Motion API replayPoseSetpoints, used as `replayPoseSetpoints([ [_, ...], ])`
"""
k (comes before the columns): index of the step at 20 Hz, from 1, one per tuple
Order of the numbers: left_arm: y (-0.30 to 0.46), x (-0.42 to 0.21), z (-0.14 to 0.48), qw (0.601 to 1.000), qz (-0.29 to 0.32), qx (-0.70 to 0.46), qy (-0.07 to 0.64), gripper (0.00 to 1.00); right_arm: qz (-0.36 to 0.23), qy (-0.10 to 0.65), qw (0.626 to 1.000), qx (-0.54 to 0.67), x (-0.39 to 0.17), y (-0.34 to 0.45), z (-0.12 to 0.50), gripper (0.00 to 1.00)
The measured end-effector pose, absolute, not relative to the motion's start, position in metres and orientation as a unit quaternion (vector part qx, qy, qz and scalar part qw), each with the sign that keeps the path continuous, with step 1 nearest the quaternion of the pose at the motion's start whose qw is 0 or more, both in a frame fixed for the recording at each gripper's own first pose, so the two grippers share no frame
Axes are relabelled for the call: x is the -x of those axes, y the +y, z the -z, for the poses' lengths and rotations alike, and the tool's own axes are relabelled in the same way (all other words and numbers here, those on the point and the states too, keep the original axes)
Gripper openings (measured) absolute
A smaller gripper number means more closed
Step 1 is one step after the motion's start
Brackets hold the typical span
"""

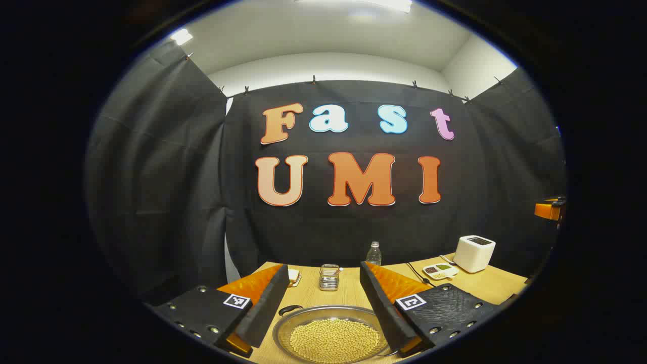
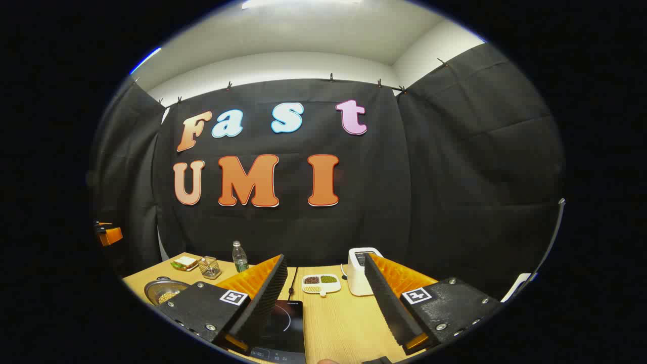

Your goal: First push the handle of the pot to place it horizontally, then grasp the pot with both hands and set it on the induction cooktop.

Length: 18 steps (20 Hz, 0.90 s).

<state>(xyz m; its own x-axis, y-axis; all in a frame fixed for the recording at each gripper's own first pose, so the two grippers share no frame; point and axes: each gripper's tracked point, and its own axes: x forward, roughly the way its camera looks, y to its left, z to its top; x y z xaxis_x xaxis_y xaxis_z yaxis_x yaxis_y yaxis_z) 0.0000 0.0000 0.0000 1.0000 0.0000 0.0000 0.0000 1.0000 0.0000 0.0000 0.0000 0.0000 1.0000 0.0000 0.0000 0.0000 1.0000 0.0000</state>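
The left gripper hung wide open above the pot, full of yellow beans, on the wooden table. The right gripper spread wide too, over the induction cooktop, pot well off to its left.
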Motion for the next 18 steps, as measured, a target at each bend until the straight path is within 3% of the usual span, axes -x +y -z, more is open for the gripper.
replayPoseSetpoints([
  [18, 0.002, -0.0001, 0.0016, 1.0, -0.005, -0.001, 0.011, 0.89, 0.002, 0.011, 1.0, -0.009, -0.0023, -0.0013, 0.0039, 0.95],
])
